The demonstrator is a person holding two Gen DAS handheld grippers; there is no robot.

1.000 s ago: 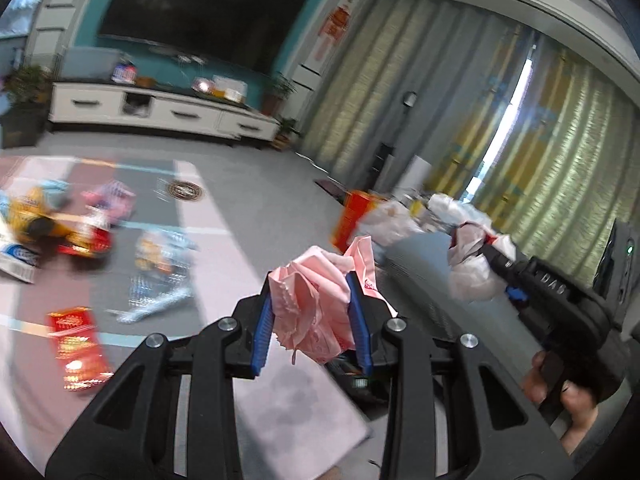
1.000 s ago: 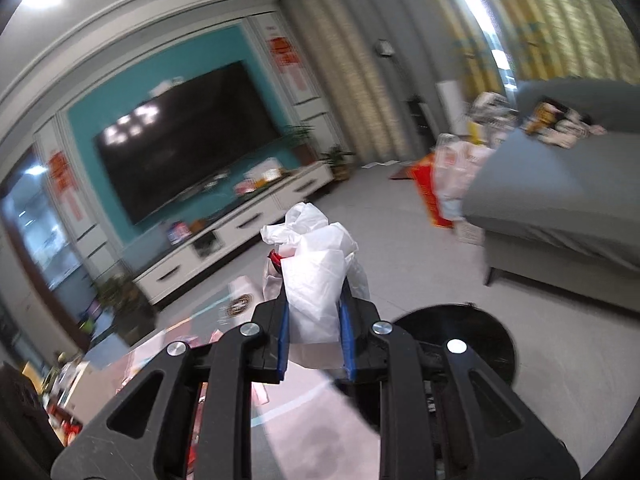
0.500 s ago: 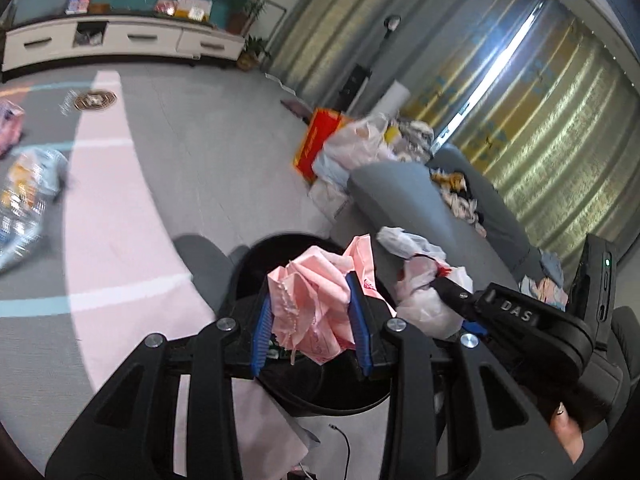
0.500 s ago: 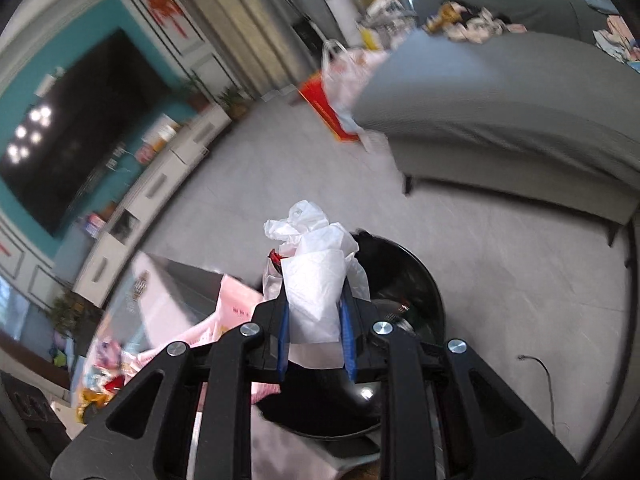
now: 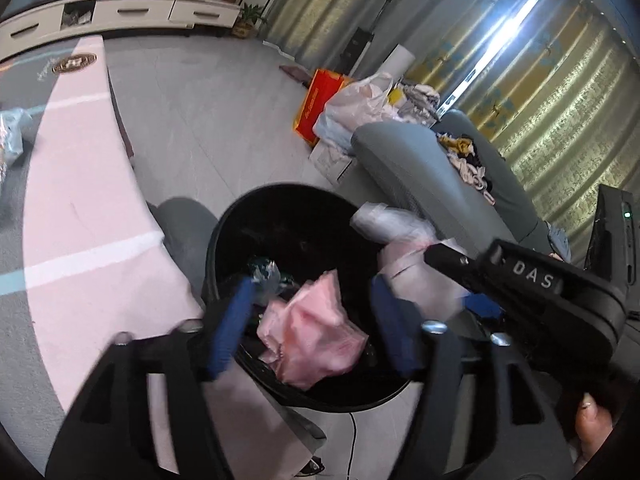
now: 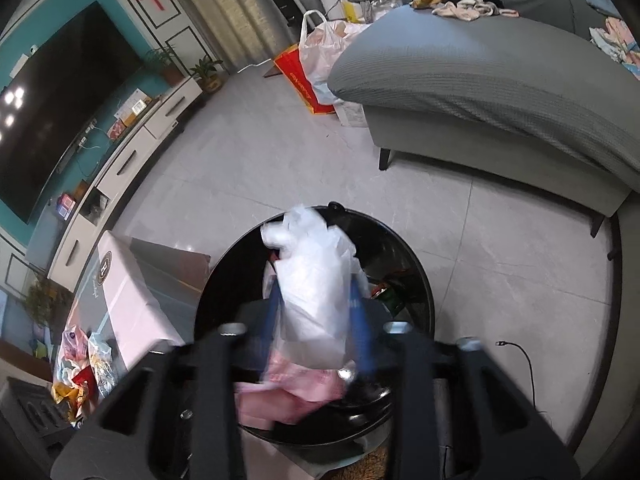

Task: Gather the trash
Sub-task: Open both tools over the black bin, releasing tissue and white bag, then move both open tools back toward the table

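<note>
Left wrist view: the left gripper hung over the round black bin, its blue pads spread wide after having just been opening, and the crumpled pink wrapper lay loose between them over the bin's mouth, neither pad pressing on it. At about three o'clock from it the right gripper reached in over the bin's rim with a white plastic bag at its tip. In the right wrist view the right gripper also pointed down into the bin; its jaws had just been opening too, and the white bag stood between the blue pads, which looked parted from it, though motion blur made contact hard to judge. The pink wrapper showed at six o'clock below the bag. A grey sofa strewn with clothes filled the one to three o'clock area, a pink-and-grey mat lay at nine o'clock of the bin, and a white TV cabinet ran along the far wall at eleven o'clock.
</note>
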